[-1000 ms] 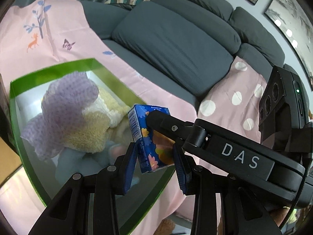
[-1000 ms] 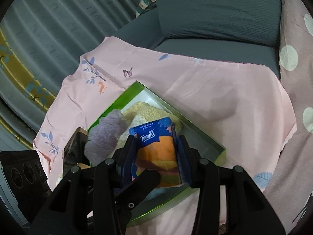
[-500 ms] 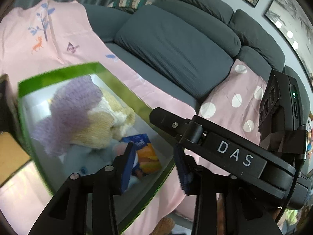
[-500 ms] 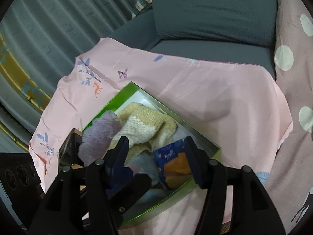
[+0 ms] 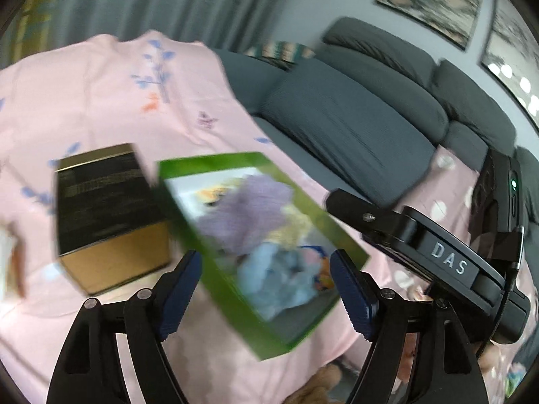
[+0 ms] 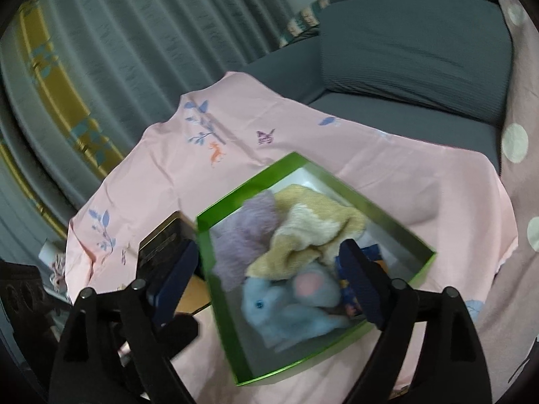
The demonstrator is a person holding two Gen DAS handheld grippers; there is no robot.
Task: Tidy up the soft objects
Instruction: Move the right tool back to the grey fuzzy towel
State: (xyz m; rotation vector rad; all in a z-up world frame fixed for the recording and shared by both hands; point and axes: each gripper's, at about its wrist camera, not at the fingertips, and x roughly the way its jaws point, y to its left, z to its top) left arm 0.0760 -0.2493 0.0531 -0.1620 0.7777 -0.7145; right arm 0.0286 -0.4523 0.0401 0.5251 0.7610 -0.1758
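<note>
A green box [image 6: 215, 266] sits on the pink cloth and holds a purple knit piece [image 6: 246, 235], a yellow towel [image 6: 303, 232], a light blue plush [image 6: 289, 309] and a blue and orange tissue pack [image 6: 374, 256] in its right corner. The box [image 5: 232, 286] also shows blurred in the left wrist view, with the purple piece [image 5: 246, 205] and the plush [image 5: 273, 272]. My left gripper [image 5: 266, 289] is open and empty above the box. My right gripper [image 6: 269, 282] is open and empty above the box; its body [image 5: 438, 256] shows in the left wrist view.
A black and gold box [image 5: 104, 208] stands just left of the green box, also in the right wrist view [image 6: 161, 242]. A grey sofa [image 5: 353, 118] lies behind, with a dotted pink cover [image 6: 515, 134] at the right. Curtains [image 6: 101, 50] hang at the left.
The tissue pack left the right gripper and now lies in the green box. Both grippers have opened wider and drawn back up from the box.
</note>
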